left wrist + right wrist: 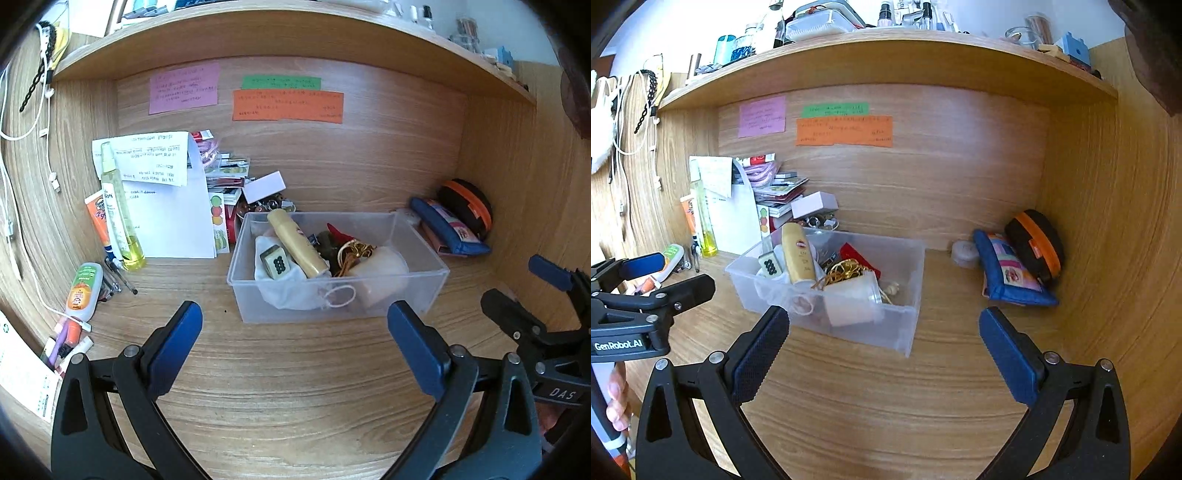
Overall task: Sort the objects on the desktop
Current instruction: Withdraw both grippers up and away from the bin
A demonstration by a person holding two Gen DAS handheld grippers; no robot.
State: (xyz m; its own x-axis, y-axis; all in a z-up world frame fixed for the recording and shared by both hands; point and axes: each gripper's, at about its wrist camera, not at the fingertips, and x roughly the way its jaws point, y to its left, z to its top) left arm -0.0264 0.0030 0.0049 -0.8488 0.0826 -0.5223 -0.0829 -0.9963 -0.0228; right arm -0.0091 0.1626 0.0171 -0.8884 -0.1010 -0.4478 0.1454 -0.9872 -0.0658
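Note:
A clear plastic bin (421,284) (905,332) stands mid-desk. It holds a gold tube (297,243) (798,254), a mahjong tile (276,261) (769,265), a white mask (280,295), a gold chain (356,251) (844,271) and a white jar (382,275) (851,302). My left gripper (293,349) is open and empty, just in front of the bin. My right gripper (882,350) is open and empty, at the bin's near right corner. Each gripper shows in the other's view: the right one at the right edge (532,291), the left one at the left edge (670,277).
Bottles, tubes and pens (110,206) (701,218) lie along the left wall beside papers (166,206) and stacked cards (225,177). A blue pouch (448,227) (1010,273) and a black-orange case (467,205) (1036,249) sit in the right corner. A shelf (886,55) runs overhead.

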